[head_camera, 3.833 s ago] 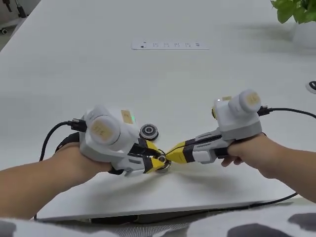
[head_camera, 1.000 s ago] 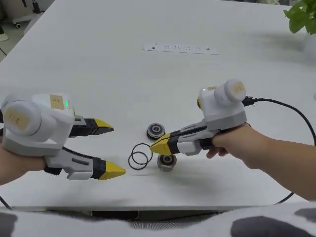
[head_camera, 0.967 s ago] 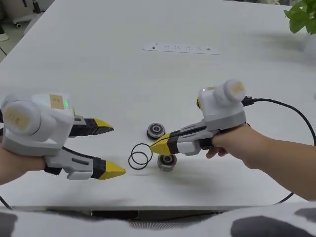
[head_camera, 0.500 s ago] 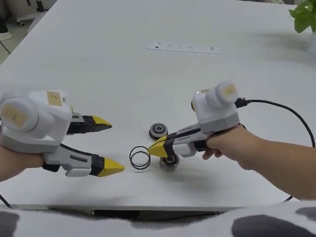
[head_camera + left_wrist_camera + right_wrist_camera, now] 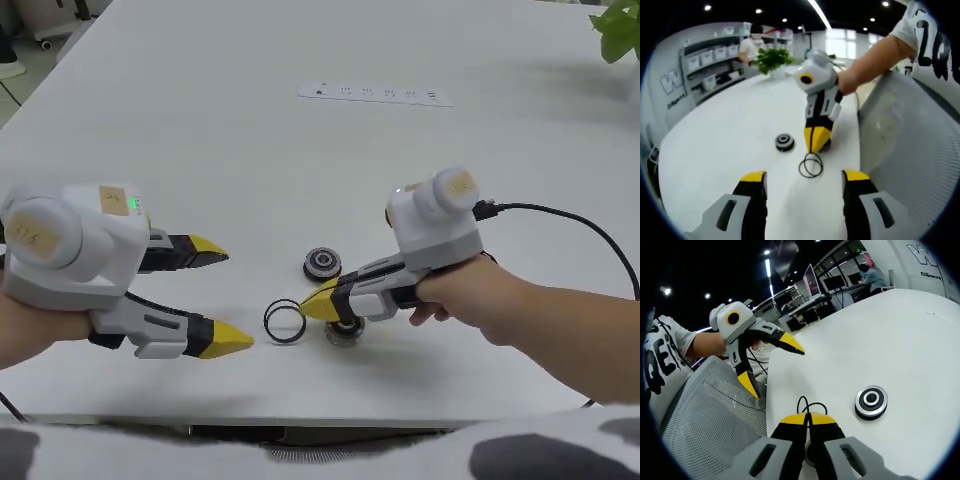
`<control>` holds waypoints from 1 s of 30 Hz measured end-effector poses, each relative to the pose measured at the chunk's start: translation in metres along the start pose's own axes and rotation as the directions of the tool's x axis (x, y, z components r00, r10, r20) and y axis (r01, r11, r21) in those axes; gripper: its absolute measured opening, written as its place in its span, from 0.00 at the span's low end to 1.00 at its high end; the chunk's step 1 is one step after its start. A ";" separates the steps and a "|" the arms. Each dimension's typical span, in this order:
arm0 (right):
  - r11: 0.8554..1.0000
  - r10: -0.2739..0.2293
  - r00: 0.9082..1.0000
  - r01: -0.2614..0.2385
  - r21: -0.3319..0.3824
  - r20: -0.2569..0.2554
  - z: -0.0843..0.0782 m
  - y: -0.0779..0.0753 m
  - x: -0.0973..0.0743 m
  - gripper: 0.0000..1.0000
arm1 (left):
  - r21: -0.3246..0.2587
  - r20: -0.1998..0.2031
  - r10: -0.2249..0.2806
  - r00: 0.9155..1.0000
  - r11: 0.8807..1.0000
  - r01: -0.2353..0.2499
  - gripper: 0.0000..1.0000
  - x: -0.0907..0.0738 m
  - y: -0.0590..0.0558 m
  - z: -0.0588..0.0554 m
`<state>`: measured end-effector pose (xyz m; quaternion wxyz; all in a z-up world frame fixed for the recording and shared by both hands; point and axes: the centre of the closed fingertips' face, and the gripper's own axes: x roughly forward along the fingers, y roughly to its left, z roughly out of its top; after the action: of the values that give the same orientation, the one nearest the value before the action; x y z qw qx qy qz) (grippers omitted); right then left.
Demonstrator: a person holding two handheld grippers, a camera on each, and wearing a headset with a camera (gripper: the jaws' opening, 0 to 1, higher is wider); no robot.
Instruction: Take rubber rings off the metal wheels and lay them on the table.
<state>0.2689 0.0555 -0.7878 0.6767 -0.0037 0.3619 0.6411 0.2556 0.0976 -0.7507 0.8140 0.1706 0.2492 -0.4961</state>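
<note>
Since the earlier frames the left gripper has drawn well away to the left of the near wheel. The rubber rings, seemingly two overlapping loops, now lie flat on the table just left of that wheel. The left gripper's jaws stand wide apart and hold nothing. The right gripper sits over the near wheel with its jaws pressed together. Its tip reaches the rings, and whether it nips a ring's edge cannot be told. The far wheel stands just beyond the near wheel, apart from it, and appears to carry dark rubber yet.

Risks, as judged:
- The closed tip could snag the loose rings and drag them off their place.
- Sideways pressure could skid the near wheel toward the table's front edge, which runs close on the person's side of it.
- The cable trailing to the right of the near wheel could tug the right gripper.

Room: broad bare surface lies beyond the near wheel, up to the power strip. To its left the rings occupy the gap between the grippers.
</note>
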 end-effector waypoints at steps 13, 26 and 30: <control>1.000 -0.020 1.000 0.020 0.011 -0.003 -0.002 -0.004 0.001 0.00 | -0.006 -0.009 -0.002 1.000 1.000 0.002 0.61 0.000 -0.002 -0.004; 0.999 -0.035 0.999 0.035 0.006 -0.011 -0.003 -0.003 0.003 0.00 | -0.010 -0.016 -0.006 1.000 1.000 0.005 0.61 -0.001 -0.005 -0.005; 0.999 -0.040 0.999 0.040 -0.001 -0.013 -0.003 0.000 0.003 0.02 | -0.012 -0.016 -0.007 1.000 1.000 0.006 0.61 0.000 -0.003 -0.008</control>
<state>0.2674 0.0567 -0.7921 0.6869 -0.0152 0.3661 0.6276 0.2515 0.1004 -0.7574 0.8114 0.1689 0.2595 -0.4958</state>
